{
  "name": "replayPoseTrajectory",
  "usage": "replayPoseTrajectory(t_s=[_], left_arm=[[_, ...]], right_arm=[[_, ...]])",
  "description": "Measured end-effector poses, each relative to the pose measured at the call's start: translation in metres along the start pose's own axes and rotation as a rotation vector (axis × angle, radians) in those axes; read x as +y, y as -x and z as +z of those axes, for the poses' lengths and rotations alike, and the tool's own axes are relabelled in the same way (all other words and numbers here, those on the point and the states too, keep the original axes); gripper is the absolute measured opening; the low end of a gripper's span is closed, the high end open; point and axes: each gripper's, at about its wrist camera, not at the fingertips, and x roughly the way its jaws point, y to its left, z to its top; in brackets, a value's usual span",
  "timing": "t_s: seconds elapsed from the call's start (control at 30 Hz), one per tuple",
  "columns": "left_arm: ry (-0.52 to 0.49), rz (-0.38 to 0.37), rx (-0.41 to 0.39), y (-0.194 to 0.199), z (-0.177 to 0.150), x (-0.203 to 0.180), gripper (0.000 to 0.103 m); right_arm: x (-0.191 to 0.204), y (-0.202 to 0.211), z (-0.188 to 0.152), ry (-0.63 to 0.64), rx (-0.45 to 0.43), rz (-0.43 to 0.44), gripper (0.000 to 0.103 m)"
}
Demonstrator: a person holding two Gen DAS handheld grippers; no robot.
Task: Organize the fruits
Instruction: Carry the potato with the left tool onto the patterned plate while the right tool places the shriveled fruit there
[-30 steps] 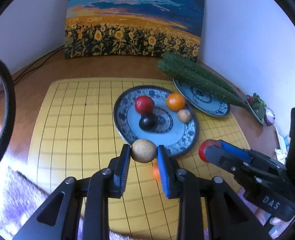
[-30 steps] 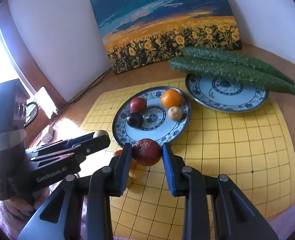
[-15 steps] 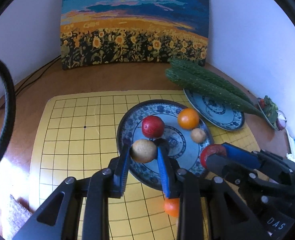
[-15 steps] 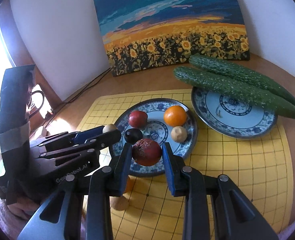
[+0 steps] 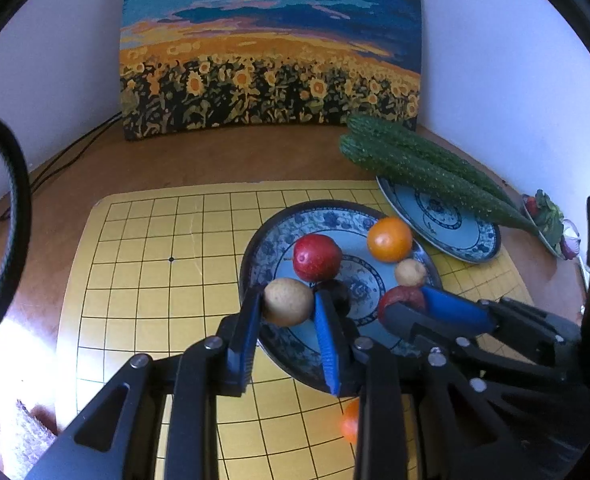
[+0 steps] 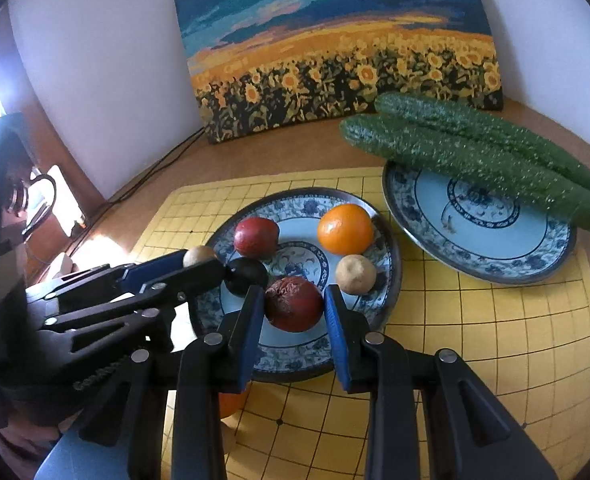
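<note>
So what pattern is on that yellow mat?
A black grid of squares on the yellow mat, like a board-game board; clearest in the left wrist view.

Two hand-held black tongs with blue-padded fingers

The left black plastic two-finger gripper has angular, matte black arms with triangular cut-outs near their base, round silver screws at the joints, and flat, ribbed blue pads lining the inner faces of its fingers. A thick black braided cable loops to the left of it. The right black plastic two-finger gripper is built the same: black linkage arms, silver screw heads, blue pads. Seen from the right tongs, the left one's side carries faint raised lettering, too blurred to read, and a boxy black housing behind its arms.
</note>
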Motion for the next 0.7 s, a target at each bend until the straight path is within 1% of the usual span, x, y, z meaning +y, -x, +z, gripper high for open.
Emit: replayPoseTrajectory(t_s=[0.1, 0.37, 0.47, 0.53, 0.7], left_arm=[[0.010, -0.013, 0.001, 0.000, 0.000, 0.002, 0.028], [0.009, -0.017, -0.004, 0.000, 0.000, 0.002, 0.028], [0.008, -0.017, -0.001, 0.000, 0.000, 0.002, 0.028], [0.008, -0.015, 0.003, 0.001, 0.000, 0.002, 0.029], [0.025, -0.013, 0.012, 0.007, 0.000, 0.003, 0.036]], right_arm=[[0.000, -0.004, -0.001, 0.003, 0.008, 0.003, 0.032], [0.000, -0.006, -0.001, 0.004, 0.006, 0.002, 0.032], [-0.002, -0.006, -0.001, -0.009, 0.010, 0.023, 0.033], [-0.003, -0.004, -0.002, -0.017, 0.008, 0.027, 0.037], [-0.006, 0.005, -0.004, -0.030, -0.008, 0.011, 0.048]])
